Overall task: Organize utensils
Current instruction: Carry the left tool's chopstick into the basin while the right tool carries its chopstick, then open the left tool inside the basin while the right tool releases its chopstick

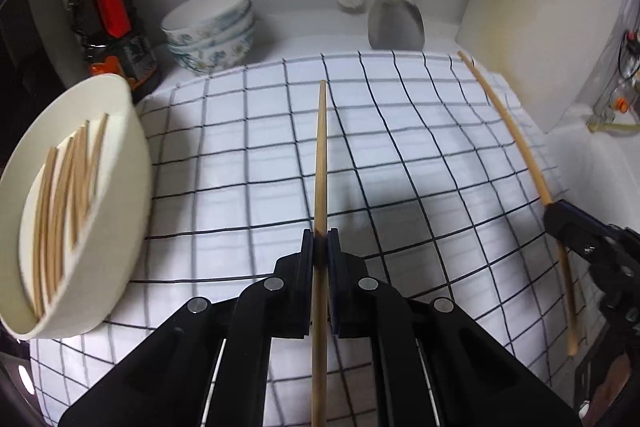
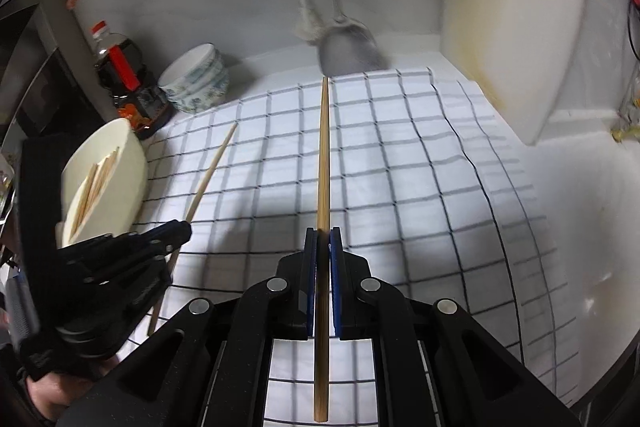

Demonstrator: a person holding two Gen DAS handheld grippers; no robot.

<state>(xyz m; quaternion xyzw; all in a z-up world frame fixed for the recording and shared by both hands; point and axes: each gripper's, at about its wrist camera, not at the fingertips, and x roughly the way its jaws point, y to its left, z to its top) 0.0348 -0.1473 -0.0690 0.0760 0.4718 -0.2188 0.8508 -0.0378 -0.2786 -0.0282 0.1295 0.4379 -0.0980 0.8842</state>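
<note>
Two hand-held grippers, left hand-held gripper (image 1: 321,241) and right hand-held gripper (image 2: 323,233), each clamped tight on one chopstick (image 1: 321,155) (image 2: 323,155).

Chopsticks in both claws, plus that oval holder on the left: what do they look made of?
The chopstick in the left claw and the chopstick in the right claw look like bamboo or light wood: tan, matte, with fine lengthwise grain, seemingly unlacquered. The oval holder is cream, smooth and even-coloured with a faint sheen; plastic seems likely, though glazed ceramic cannot be ruled out.
</note>
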